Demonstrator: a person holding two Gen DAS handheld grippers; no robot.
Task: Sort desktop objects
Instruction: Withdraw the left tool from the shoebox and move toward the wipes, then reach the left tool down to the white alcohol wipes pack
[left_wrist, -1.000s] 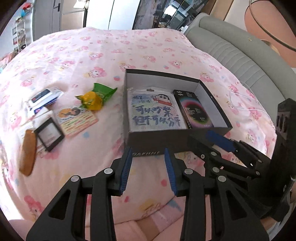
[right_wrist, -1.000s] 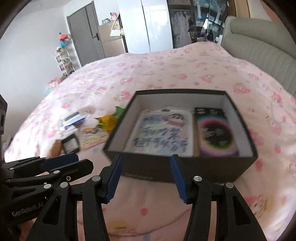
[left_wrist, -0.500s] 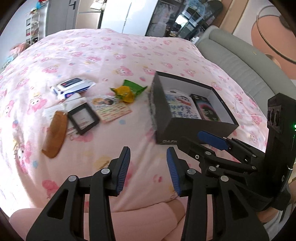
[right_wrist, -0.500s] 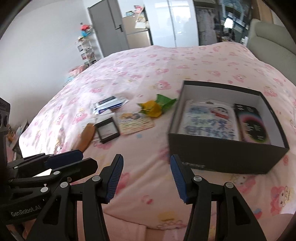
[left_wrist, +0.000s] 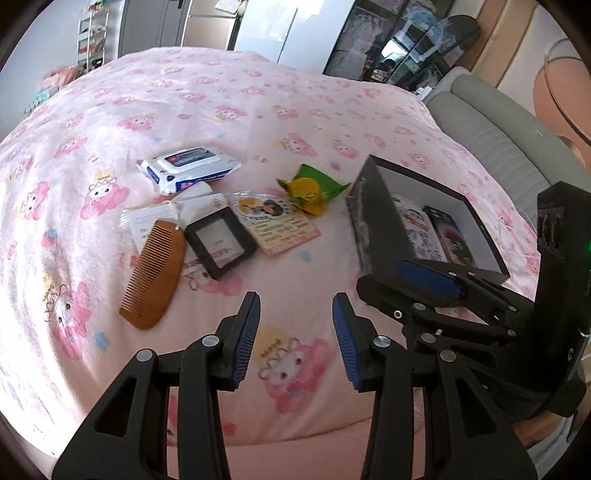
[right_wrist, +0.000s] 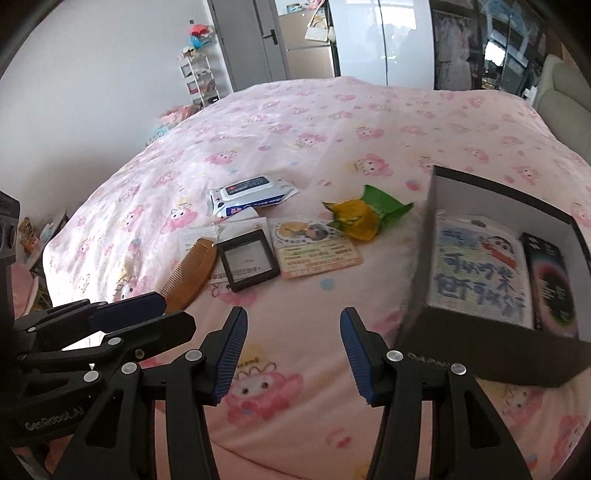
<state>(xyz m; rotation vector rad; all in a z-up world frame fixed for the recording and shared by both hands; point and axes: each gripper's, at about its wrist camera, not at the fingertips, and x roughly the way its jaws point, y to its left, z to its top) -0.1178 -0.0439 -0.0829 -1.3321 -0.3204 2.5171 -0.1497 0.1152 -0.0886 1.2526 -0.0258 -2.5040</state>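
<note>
Fingers first: the left gripper is sitting partly open with nothing between its blue pads, and its jaws have just been opening a touch. The right gripper is holding a similar narrow-ish gap, also empty. Both are hanging over bare pink bedspread, not touching any item.

What's changed — a second ago both sets of fingers were pointing straight at the black box, which was filling the middle of each view. Now the box is sliding off to the right of the fingertips and the pile of loose stuff is coming in ahead and to the left. So I'm reading this as both hands swinging away from the box and heading back for another item.

Beyond the left gripper's fingertips and a bit left, the black framed case is lying flat, with the wooden comb just left of it and touching some paper slips. Further out, the wipes pack is sitting well past the tips. The printed card is right beside the frame, and the yellow-green wrapper is lying between the card and the box.

The box is already holding a cartoon-print pack and a dark packet side by side, so sorting looks partway done — five or so things are still waiting outside.
</note>
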